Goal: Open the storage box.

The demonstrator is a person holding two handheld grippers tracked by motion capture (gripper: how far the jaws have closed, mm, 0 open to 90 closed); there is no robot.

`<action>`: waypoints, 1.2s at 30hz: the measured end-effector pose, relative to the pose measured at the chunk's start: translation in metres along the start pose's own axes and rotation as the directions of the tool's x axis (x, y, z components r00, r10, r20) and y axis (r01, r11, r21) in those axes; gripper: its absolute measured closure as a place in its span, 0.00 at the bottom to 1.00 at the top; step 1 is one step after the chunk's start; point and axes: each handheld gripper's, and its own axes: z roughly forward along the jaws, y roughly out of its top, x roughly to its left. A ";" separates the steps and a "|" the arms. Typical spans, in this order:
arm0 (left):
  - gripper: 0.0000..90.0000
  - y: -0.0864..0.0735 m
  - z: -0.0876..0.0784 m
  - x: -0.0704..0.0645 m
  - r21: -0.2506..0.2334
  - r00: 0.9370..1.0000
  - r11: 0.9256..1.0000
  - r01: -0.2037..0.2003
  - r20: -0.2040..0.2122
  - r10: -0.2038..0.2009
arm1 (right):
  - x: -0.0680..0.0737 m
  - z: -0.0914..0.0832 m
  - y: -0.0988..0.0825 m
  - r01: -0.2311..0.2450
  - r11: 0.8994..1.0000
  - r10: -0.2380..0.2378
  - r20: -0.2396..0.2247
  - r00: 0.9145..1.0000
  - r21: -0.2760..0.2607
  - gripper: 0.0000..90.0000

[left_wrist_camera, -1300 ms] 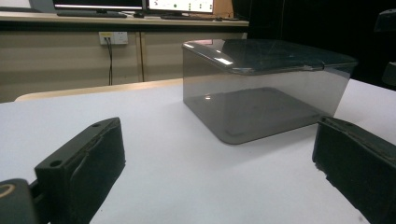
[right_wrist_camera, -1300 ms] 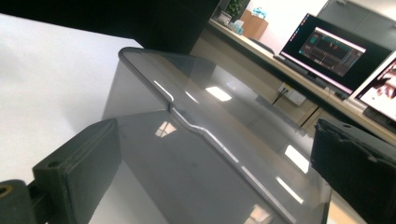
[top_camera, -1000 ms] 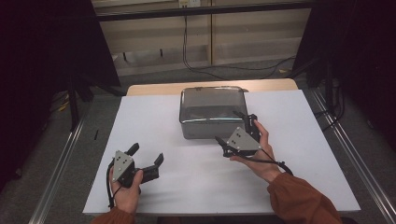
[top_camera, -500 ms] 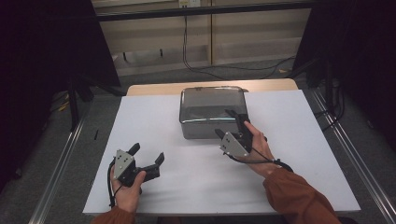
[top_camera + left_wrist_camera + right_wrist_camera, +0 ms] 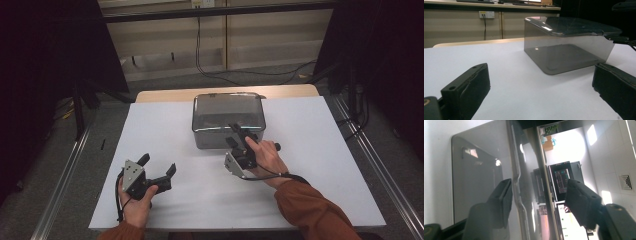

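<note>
White counter (image 5: 165, 135) with the smoked box (image 5: 227, 120) at its far middle: the right claw (image 5: 239, 134), its jaws just narrowed, is brought astride the lid rim, not yet clamped; the left claw (image 5: 159, 169) is held agape.

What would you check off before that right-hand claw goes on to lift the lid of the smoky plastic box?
1. Right gripper at the box's near edge: ok.
2. Lid rim between its jaws, which have just been closing: ok.
3. Pads pressing on the rim: not ok, gaps either side.
4. Box flat on the white table: ok.
5. Left gripper open, apart from the box: ok.
6. Lid latched or loose: cannot tell.
</note>
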 end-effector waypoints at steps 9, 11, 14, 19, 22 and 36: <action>0.01 0.001 0.003 -0.002 0.010 1.000 1.000 -0.024 -0.003 0.024 | 0.008 0.006 -0.002 0.044 0.999 -0.043 -0.037 0.998 0.026 0.62; 0.01 0.001 0.003 -0.002 0.011 1.000 1.000 -0.027 -0.003 0.027 | 0.010 0.007 -0.002 0.050 0.998 -0.048 -0.043 0.998 0.036 0.66; 0.02 0.001 0.003 -0.002 0.012 1.000 1.000 -0.024 -0.006 0.024 | 0.010 0.008 -0.002 0.042 0.998 -0.039 -0.055 0.998 0.046 0.73; 0.02 0.002 0.004 -0.001 0.011 1.000 1.000 -0.023 -0.009 0.023 | 0.011 0.010 -0.004 0.064 0.997 -0.061 -0.058 0.996 0.053 0.81; 0.02 0.003 0.005 -0.001 0.009 1.000 1.000 -0.023 -0.010 0.023 | 0.012 0.011 -0.004 0.062 0.996 -0.058 -0.061 0.996 0.057 0.83; 0.05 0.013 0.011 0.003 -0.006 1.000 1.000 -0.013 0.022 0.013 | 0.010 0.011 -0.003 0.066 0.997 -0.064 -0.053 0.997 0.040 0.88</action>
